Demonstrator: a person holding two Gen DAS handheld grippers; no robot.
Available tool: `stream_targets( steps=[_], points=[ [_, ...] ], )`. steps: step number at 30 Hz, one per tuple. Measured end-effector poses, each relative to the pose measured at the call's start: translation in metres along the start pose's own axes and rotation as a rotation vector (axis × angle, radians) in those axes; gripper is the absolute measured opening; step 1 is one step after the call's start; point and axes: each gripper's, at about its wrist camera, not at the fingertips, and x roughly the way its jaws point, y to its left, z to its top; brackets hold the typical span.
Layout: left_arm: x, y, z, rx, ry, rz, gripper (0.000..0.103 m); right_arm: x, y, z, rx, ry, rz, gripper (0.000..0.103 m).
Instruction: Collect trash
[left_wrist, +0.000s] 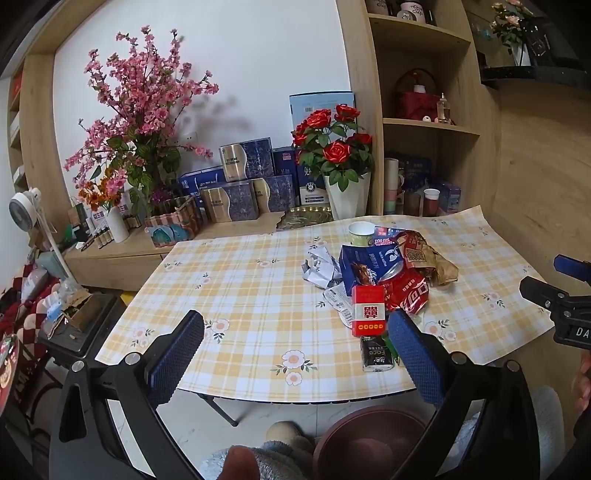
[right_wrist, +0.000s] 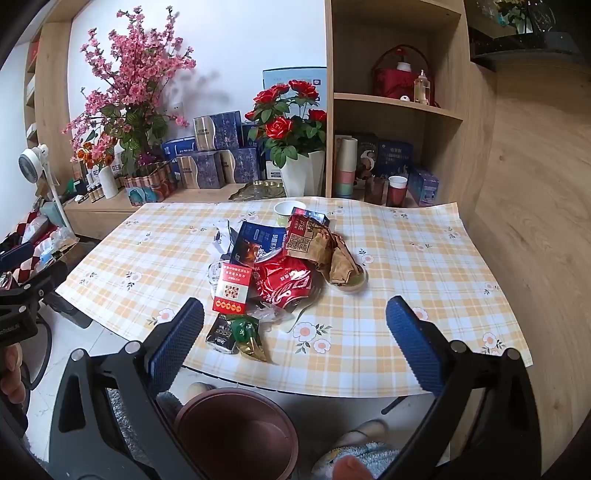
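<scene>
A heap of trash lies on the checked tablecloth (right_wrist: 424, 258): a red cigarette pack (right_wrist: 232, 290), a crushed red cola can (right_wrist: 286, 286), a blue carton (right_wrist: 255, 242), a brown wrapper (right_wrist: 321, 247), a paper cup (right_wrist: 290, 212), crumpled white paper (left_wrist: 321, 266) and small dark sachets (right_wrist: 236, 336). My left gripper (left_wrist: 295, 343) hovers open over the table's near edge, left of the red cigarette pack (left_wrist: 367, 312). My right gripper (right_wrist: 295, 328) is open too, nothing between its fingers, just short of the heap. A brown bin (right_wrist: 236, 432) stands on the floor below the table edge.
Behind the table a low wooden shelf holds pink blossoms (right_wrist: 129, 85), red roses in a white vase (right_wrist: 291, 147) and blue boxes (right_wrist: 218, 155). A tall shelf unit (right_wrist: 399, 110) stands at the right. A fan (left_wrist: 26, 210) and clutter sit at the left. A person's slippered feet (right_wrist: 362, 443) are by the bin.
</scene>
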Motion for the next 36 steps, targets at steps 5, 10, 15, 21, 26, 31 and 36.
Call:
stream_targets(
  steps=[5, 10, 15, 21, 26, 31, 36],
  points=[
    [-0.002, 0.001, 0.003, 0.003, 0.0, 0.0, 0.098, 0.0, 0.0, -0.003, 0.001, 0.0, 0.0, 0.097],
    [-0.002, 0.003, 0.004, -0.014, -0.005, 0.008, 0.098, 0.0, 0.0, -0.003, 0.001, 0.001, 0.001, 0.097],
    [-0.003, 0.013, 0.008, -0.064, 0.012, -0.02, 0.098, 0.003, 0.0, -0.004, 0.002, 0.001, 0.001, 0.097],
    [-0.001, 0.017, 0.009, -0.083, 0.024, -0.03, 0.098, 0.003, 0.001, -0.004, 0.002, 0.0, 0.0, 0.097],
    [-0.002, 0.015, 0.008, -0.069, 0.02, -0.032, 0.098, 0.003, 0.001, -0.004, 0.001, 0.0, -0.001, 0.097],
    [-0.002, 0.014, 0.008, -0.063, 0.017, -0.03, 0.098, 0.003, 0.002, -0.004, 0.001, 0.0, -0.001, 0.097],
    [-0.002, 0.012, 0.009, -0.061, 0.017, -0.028, 0.098, 0.003, 0.002, -0.005, 0.0, 0.001, -0.001, 0.097]
  ],
)
